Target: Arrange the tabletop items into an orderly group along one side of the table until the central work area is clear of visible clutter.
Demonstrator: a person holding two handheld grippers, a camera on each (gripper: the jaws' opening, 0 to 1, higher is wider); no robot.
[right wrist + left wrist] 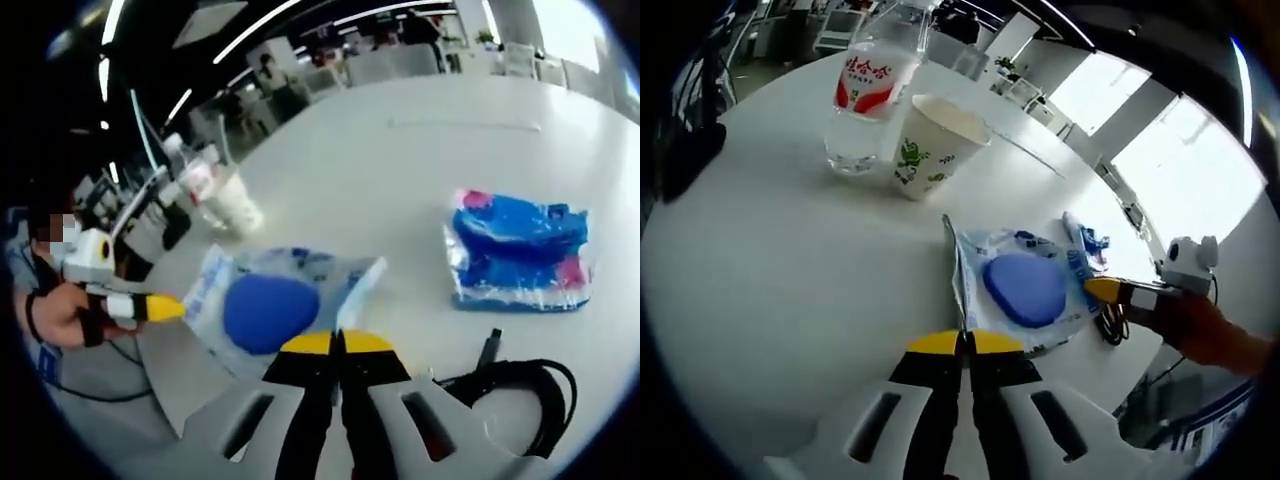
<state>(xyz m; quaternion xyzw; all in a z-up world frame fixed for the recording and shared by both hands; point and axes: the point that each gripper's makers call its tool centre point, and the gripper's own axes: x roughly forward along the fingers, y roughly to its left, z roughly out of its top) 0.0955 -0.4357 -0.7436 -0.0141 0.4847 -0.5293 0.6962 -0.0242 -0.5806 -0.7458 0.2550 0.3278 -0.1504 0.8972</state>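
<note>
A: In the left gripper view, what is the left tool [966, 343] doing?

B: Its two yellow tips are pressed together. They sit right at the near edge of the clear bag with the blue pad [1025, 288]. I cannot tell if a bit of the bag is caught between them.

A: Which way is the bag from that tool?

B: Just past the tips, toward one o'clock. Its long edge runs up toward twelve o'clock.

A: What else is on the table [770, 260]?

B: A paper cup [932, 143] and a water bottle [868, 95], side by side and touching, far off at eleven o'clock. The right tool [1102, 290] comes in at three o'clock, and its yellow tip touches the far side of the bag.

A: Now the right gripper view.

B: The right tool [338, 343] has its tips pressed together too. The blue pad bag [272, 305] lies just beside them at ten o'clock. The left tool [160, 307] reaches in from nine o'clock, held by a hand [55, 315].

A: Anything more?

B: A blue and pink packet [520, 250] sits apart at two o'clock. A black cable [520, 385] curls at four o'clock. The cup [238, 205] and bottle [195, 175] stand far away at eleven o'clock.

A: So which tool is nearer the bag?

B: Both are at it, one on each side. I think the bag should go toward the cup and bottle.
</note>
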